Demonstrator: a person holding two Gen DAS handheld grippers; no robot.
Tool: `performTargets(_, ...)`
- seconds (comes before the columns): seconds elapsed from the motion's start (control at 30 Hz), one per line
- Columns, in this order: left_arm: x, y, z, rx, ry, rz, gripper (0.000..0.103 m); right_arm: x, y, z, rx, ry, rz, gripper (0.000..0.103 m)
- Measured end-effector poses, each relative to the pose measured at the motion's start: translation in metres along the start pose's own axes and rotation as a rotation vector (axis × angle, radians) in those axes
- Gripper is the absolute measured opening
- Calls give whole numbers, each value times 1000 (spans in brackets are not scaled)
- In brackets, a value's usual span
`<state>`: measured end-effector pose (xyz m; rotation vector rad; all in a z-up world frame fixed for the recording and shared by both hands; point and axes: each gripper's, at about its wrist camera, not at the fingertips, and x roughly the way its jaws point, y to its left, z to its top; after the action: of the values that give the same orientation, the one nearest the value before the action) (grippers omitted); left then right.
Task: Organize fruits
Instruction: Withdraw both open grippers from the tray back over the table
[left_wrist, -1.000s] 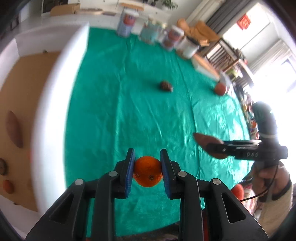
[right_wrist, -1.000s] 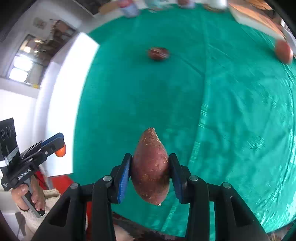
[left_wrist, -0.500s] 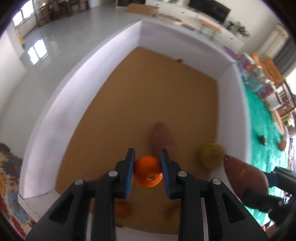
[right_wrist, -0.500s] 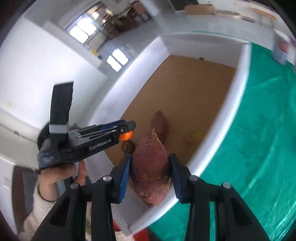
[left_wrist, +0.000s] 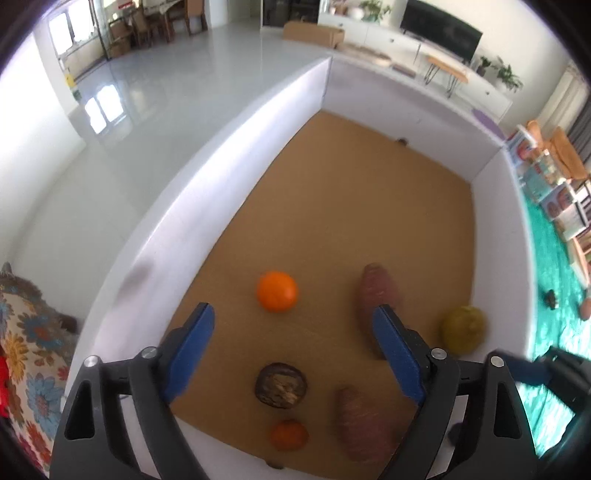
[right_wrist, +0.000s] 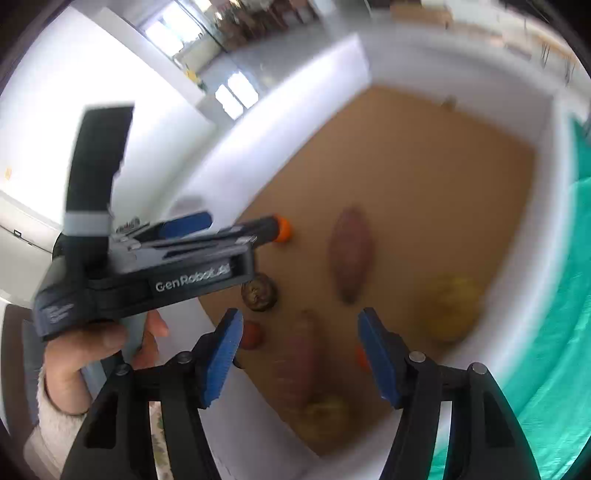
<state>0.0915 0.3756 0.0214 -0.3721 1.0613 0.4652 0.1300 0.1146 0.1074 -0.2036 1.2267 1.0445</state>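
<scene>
Only the right wrist view shows the hand (right_wrist: 92, 354) carrying the left gripper (left_wrist: 291, 343); both grippers' jaws opening, nothing between; orange (left_wrist: 277, 291), sweet potatoes (left_wrist: 376, 295) lie in white-walled box (left_wrist: 207, 206).

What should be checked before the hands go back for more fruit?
1. Left gripper empty: ok, fingers opening, nothing between them.
2. Orange in the box: ok, on the floor, apart from the sweet potato.
3. Right gripper empty: ok, fingers opening, nothing pinched.
4. Its sweet potato settled: cannot tell, blurred.
5. Fruit left on the green cloth: not ok, two pieces remain.
</scene>
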Motion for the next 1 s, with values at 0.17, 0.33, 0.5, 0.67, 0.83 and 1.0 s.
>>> performTargets(0.17, -50, -61, -27, 67, -102, -151, 94, -83, -30, -60, -53, -221, -187, 91)
performTargets(0.33, -71, -166, -84, 273, -104, -346, 96, -105, -141, -164, 62, -304, -442, 91)
performTargets(0.5, -36, -268, -151, 455, 16, -476, 96, -139, -238, -282, 277, -312, -743, 91)
performTargets(0.67, 6, -338, -210, 584, 24, -415, 96, -175, -292, -361, 550, -372, -817, 91)
performTargets(0.83, 19, -372, -231, 670, -62, -349, 96, -191, -312, -383, 668, -420, -824, 91)
performTargets(1.0, 23, -373, -231, 644, -94, -296, 96, -175, -319, -403, 652, -411, -844, 91)
